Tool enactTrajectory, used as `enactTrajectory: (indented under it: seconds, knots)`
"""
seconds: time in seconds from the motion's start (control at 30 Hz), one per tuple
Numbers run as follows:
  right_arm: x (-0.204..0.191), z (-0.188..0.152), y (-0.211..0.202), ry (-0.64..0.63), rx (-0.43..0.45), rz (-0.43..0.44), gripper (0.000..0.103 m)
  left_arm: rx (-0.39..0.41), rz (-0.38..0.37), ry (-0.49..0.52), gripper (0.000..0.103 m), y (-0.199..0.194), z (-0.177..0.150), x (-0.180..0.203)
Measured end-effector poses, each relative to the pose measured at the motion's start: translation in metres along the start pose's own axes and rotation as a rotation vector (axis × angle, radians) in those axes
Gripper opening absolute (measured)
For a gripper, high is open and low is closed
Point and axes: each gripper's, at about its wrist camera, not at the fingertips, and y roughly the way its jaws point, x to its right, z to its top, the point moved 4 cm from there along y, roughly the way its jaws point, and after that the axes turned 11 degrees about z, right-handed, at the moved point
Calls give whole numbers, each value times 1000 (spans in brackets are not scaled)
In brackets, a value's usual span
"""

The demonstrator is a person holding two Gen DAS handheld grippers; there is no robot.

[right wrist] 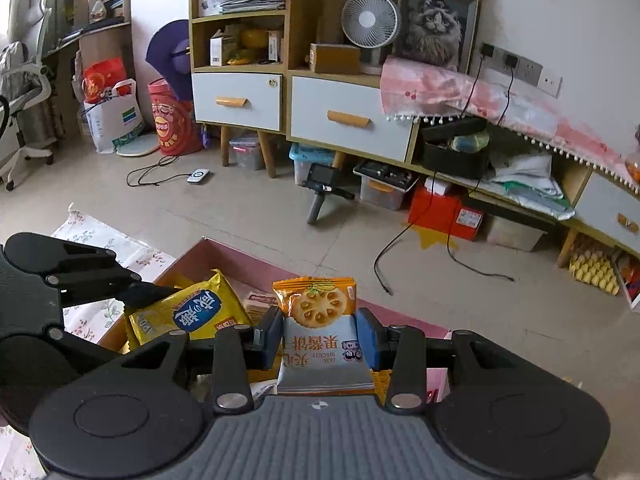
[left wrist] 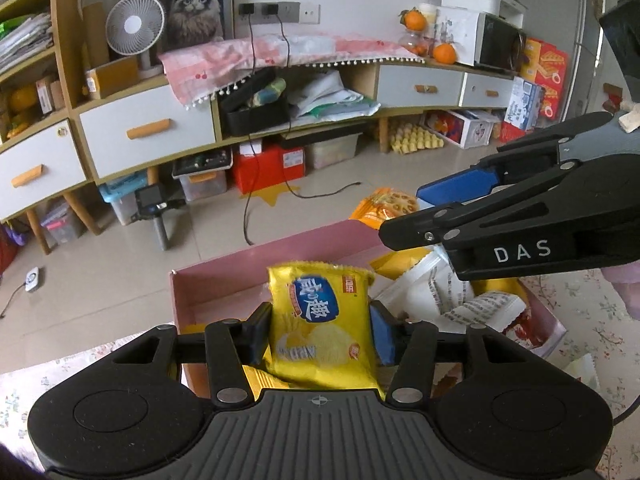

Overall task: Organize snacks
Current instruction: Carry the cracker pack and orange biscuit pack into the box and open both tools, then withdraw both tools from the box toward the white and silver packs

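A yellow snack packet (left wrist: 320,312) stands upright between the pads of my left gripper (left wrist: 320,338), which is shut on it over the near part of an open pink box (left wrist: 224,264). My right gripper (right wrist: 320,336) is shut on an orange and white jam biscuit packet (right wrist: 316,308), held above the same pink box (right wrist: 240,252). In the left wrist view the right gripper (left wrist: 402,214) reaches in from the right with the orange packet (left wrist: 376,208) in its jaws. In the right wrist view the left gripper (right wrist: 144,312) enters from the left with the yellow packet (right wrist: 192,312).
Other snack packets lie in the box, among them a white one (left wrist: 440,292). The box rests on a floral cloth (right wrist: 108,240). Beyond it lie tiled floor with cables (right wrist: 400,248), a small camera on a stand (right wrist: 320,188) and a long cabinet (left wrist: 152,128).
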Motion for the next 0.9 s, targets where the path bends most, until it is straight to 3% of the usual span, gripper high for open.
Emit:
enactTrajectory:
  seconds: [0.03,0.1,0.2,0.33,0.57,0.9]
  knots:
    - [1,0,1,10,1,10,24,-3,-1,2,54,0,-1,1]
    - [2,-1,0,24,4,18,36,-7,-2,9,59,1,-1,2]
    - [2,0,-1,29,5,15,38,-7,-2,9,69,-1,-1,4]
    - [2,2,-9,40,15,11,46,-10,3,20,75,-7,3,8]
    - [-1,2,-30,32,31,1,59,-13,27,36,81,-30,-1,14]
    - [-21,-16,-78,25,52,-42,82,-43,126,38,90,-80,-21,25]
